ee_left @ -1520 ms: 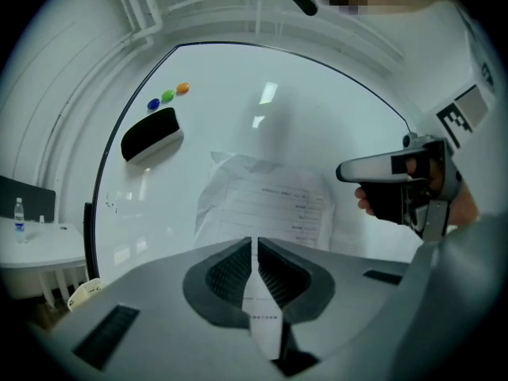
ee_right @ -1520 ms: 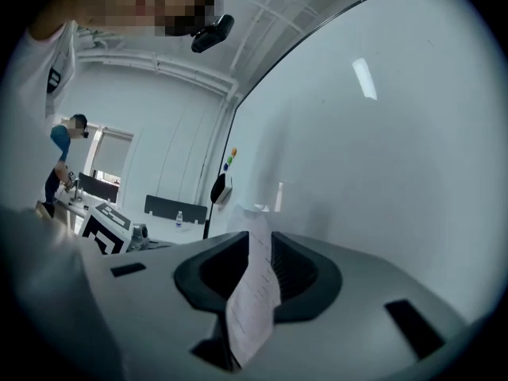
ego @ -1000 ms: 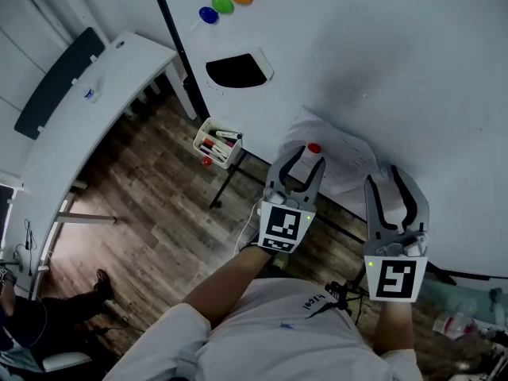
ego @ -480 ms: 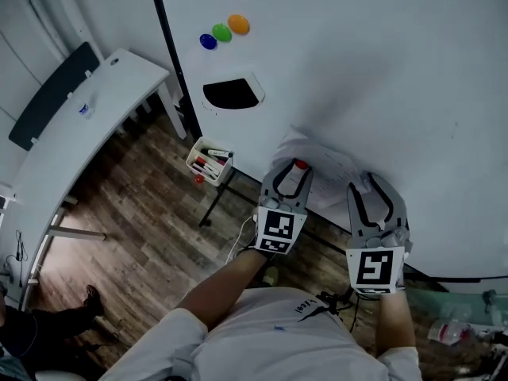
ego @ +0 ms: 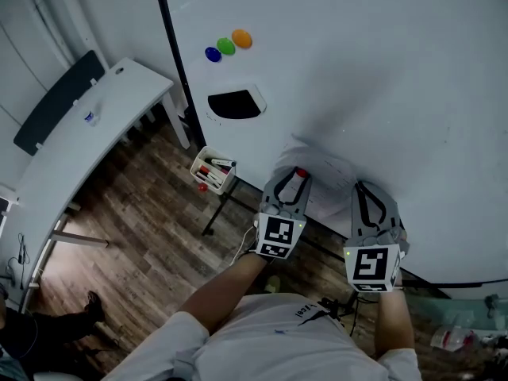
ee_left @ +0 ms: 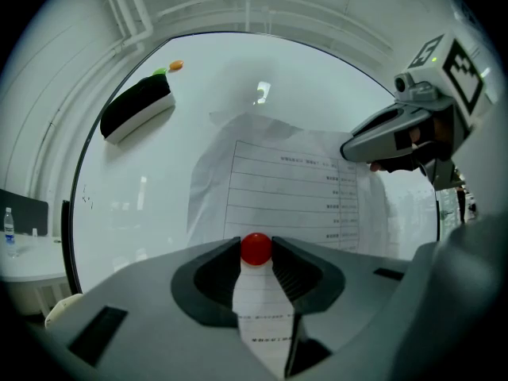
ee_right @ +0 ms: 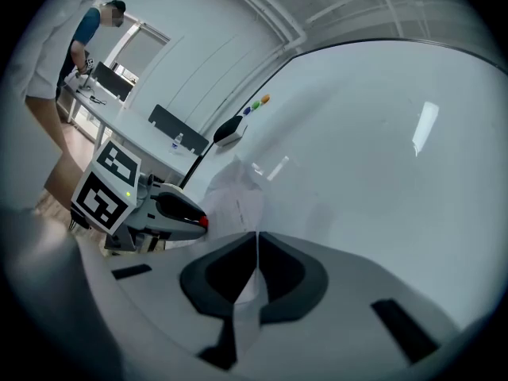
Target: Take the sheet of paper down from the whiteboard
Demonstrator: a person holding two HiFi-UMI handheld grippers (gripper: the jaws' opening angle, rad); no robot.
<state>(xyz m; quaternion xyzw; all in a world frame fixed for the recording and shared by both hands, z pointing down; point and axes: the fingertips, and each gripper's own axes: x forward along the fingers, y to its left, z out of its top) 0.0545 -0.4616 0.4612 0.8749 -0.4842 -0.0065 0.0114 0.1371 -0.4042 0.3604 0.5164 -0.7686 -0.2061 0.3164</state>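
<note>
A large whiteboard [ego: 381,70] is filling most of the head view, with a wooden floor [ego: 143,213] lying below it. The sheet of paper [ee_left: 294,189] is hanging low on this board, a little wrinkled, and a red magnet [ee_left: 255,248] is pinning it there. The left gripper [ego: 292,174] is closing its jaws on this magnet, which is sitting between the two tips and seems touched on both sides. The right gripper [ee_right: 256,238] is closing on the right edge of the sheet, and its pads are pinching the thin paper. I am judging that the release step is going on: one hand is securing the paper and the other is taking the magnet. The next move is calling for pulling the magnet straight off while the right grip is stopping the sheet from dropping. Farther along the board, an eraser [ego: 236,103] and three coloured magnets [ego: 227,46] are sitting well apart from the sheet.
</note>
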